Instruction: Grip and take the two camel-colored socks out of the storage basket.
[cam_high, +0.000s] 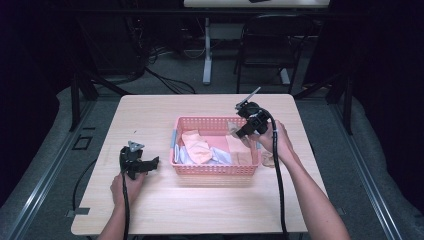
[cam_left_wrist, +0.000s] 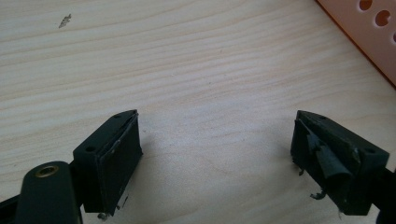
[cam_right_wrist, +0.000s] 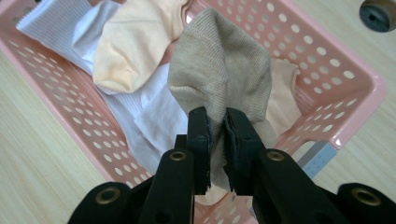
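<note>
A pink perforated basket (cam_high: 215, 169) stands in the middle of the wooden table (cam_high: 200, 205) and holds several socks: a peach one (cam_high: 196, 146), white ones (cam_high: 220, 156) and a tan one. My right gripper (cam_high: 239, 131) hovers over the basket's right end, shut on a beige sock (cam_right_wrist: 219, 70) that hangs from its jaws above the basket (cam_right_wrist: 348, 100). The peach sock (cam_right_wrist: 130, 44) and white socks (cam_right_wrist: 154, 116) lie below it. My left gripper (cam_high: 150, 164) rests on the table left of the basket, jaws wide apart with only bare wood between them (cam_left_wrist: 217, 140).
A corner of the basket (cam_left_wrist: 373, 32) lies at the upper right of the left gripper view. Another beige piece (cam_high: 268, 160) lies on the table just right of the basket. Chairs, table legs and cables stand on the floor beyond the far edge.
</note>
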